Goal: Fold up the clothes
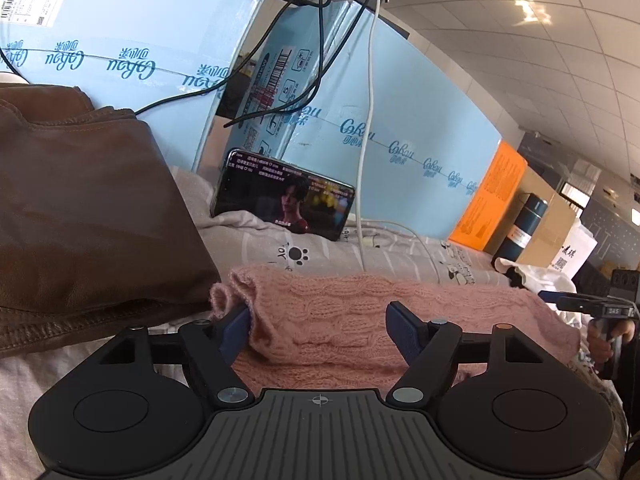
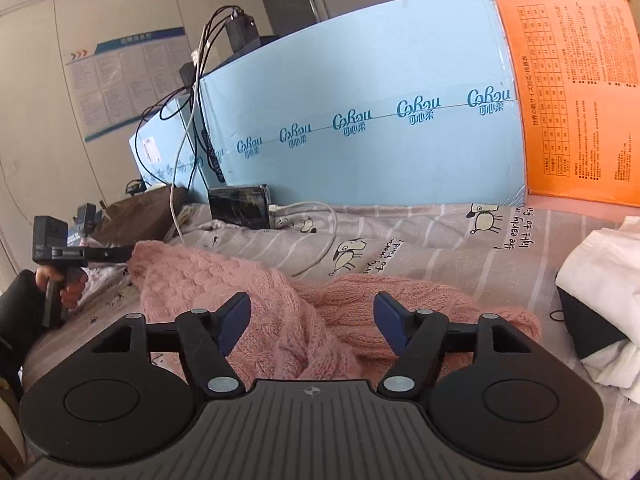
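Observation:
A pink cable-knit sweater (image 1: 360, 304) lies in a long band across the striped bedsheet (image 1: 400, 252). My left gripper (image 1: 318, 324) is open at the sweater's left end, with its left finger (image 1: 236, 326) against a fold of the knit. In the right wrist view the same sweater (image 2: 248, 292) lies bunched under my right gripper (image 2: 314, 320), which is open with its fingers spread over the knit. The left gripper also shows in the right wrist view (image 2: 120, 254), at the sweater's far left edge.
A folded brown leather garment (image 1: 92, 220) sits to the left. A phone (image 1: 284, 196) leans on light blue cartons (image 1: 400, 100) behind, with a white cable (image 1: 366, 120). An orange box (image 2: 576, 92), a dark bottle (image 1: 520, 228) and white cloth (image 2: 604, 272) stand to the right.

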`<act>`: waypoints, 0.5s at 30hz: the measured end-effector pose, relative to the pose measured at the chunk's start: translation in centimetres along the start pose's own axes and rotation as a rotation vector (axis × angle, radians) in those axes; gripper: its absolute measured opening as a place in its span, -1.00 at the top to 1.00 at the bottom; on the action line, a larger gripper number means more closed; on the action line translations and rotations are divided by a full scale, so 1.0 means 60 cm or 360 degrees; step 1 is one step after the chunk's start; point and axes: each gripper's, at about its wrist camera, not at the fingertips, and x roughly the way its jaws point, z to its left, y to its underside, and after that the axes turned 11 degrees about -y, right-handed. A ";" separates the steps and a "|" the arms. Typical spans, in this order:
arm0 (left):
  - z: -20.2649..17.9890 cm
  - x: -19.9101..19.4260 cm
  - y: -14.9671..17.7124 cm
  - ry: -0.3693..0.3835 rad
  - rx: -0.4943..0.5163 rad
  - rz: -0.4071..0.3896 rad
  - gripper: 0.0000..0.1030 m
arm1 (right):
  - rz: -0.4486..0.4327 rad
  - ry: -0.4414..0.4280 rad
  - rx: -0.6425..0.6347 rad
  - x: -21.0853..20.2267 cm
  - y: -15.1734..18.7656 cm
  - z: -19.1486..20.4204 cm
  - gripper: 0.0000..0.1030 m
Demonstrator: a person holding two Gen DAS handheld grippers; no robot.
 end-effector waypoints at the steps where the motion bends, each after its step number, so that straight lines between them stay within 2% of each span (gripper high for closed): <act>1: -0.006 0.004 0.001 -0.0046 -0.0003 0.0003 -0.40 | -0.0032 0.0019 -0.0001 -0.014 0.004 0.007 -0.40; 2: -0.011 0.008 0.003 -0.0093 -0.0006 0.0006 -0.36 | -0.0036 0.0067 -0.0011 -0.026 0.011 0.015 -0.47; 3: -0.018 0.011 0.005 -0.0148 0.0029 0.0011 -0.12 | -0.0038 0.0115 -0.0022 -0.038 0.017 0.022 -0.52; 4: -0.026 0.015 0.008 -0.0207 0.0080 0.0017 0.26 | -0.0021 0.0169 -0.0033 -0.047 0.023 0.026 -0.55; 7: -0.034 0.021 0.013 -0.0301 0.0151 0.0028 0.68 | 0.0019 0.0277 0.0004 -0.069 0.043 0.022 -0.55; 11: -0.038 0.012 0.015 -0.0335 0.0164 -0.0033 0.74 | 0.0020 0.0246 0.0056 -0.079 0.062 0.010 -0.55; 14: -0.042 0.004 0.017 -0.0345 0.0140 -0.0082 0.82 | 0.0077 0.0237 0.0048 -0.054 0.066 0.002 -0.55; 15: -0.043 -0.001 0.018 -0.0345 0.0130 -0.0107 0.83 | 0.0108 0.0221 0.0049 -0.042 0.067 -0.001 -0.47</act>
